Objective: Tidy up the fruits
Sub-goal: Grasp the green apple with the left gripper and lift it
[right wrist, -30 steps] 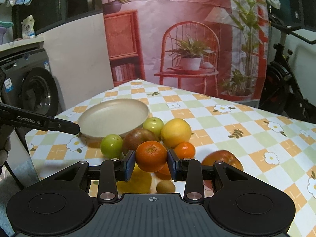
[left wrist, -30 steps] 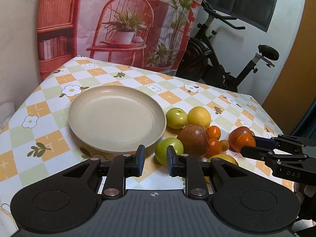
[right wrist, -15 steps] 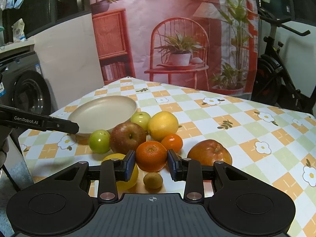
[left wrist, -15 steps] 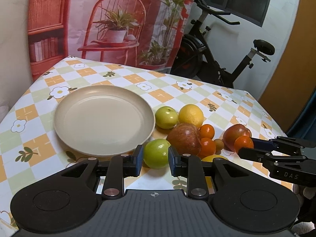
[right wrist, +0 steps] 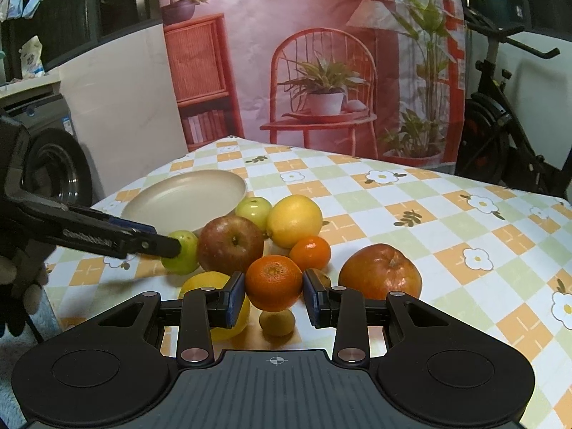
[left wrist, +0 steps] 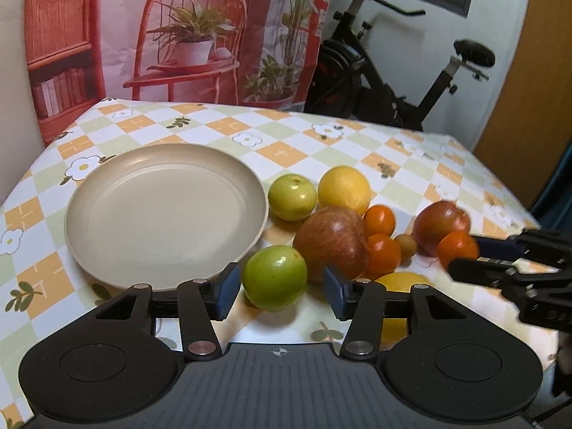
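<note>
A beige plate (left wrist: 107,221) lies empty on the checkered tablecloth, also in the right wrist view (right wrist: 168,200). My left gripper (left wrist: 280,287) is open, its pads on either side of a green apple (left wrist: 275,277) without touching it. My right gripper (right wrist: 273,296) is shut on an orange (right wrist: 273,282) and holds it above the cloth. It shows in the left wrist view (left wrist: 457,248) too. Beside them lie a red apple (left wrist: 334,239), a second green apple (left wrist: 291,196), a lemon (left wrist: 343,189), two small oranges (left wrist: 380,218) and another red apple (left wrist: 441,221).
A small brown kiwi (right wrist: 277,321) and a yellow lemon (right wrist: 211,282) lie under my right gripper. The table edge runs close on the left. A printed backdrop (left wrist: 178,28) and an exercise bike (left wrist: 393,89) stand behind the table. A washing machine (right wrist: 53,164) stands at the left.
My left gripper opened wider and moved forward around the green apple. My right gripper kept the orange and drew slightly back and right.
</note>
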The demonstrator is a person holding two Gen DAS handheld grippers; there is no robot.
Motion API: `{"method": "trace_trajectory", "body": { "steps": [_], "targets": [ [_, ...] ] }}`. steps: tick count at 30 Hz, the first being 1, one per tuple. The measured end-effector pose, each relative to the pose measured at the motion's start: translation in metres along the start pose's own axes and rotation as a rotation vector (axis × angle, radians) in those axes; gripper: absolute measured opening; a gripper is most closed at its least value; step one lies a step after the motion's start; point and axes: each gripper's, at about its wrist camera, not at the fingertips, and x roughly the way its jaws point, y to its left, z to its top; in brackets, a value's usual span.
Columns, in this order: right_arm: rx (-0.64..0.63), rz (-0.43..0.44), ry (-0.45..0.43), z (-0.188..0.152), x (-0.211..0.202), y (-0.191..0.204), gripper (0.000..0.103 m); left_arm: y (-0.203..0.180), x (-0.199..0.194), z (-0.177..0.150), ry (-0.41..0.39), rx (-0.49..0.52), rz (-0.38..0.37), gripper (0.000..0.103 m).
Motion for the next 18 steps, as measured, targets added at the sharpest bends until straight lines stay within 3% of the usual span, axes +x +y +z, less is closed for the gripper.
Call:
{"method": "trace_trajectory", "body": {
  "steps": [8,18],
  "targets": [
    [0.011,0.0,0.004,-0.001,0.002,-0.002,0.032,-0.01,0.015,-0.004,0.027,0.105,0.059,0.054],
    [0.012,0.0,0.003,-0.002,0.003,-0.003,0.032,-0.01,0.011,-0.01,0.005,0.132,0.086,0.048]
  ]
}}
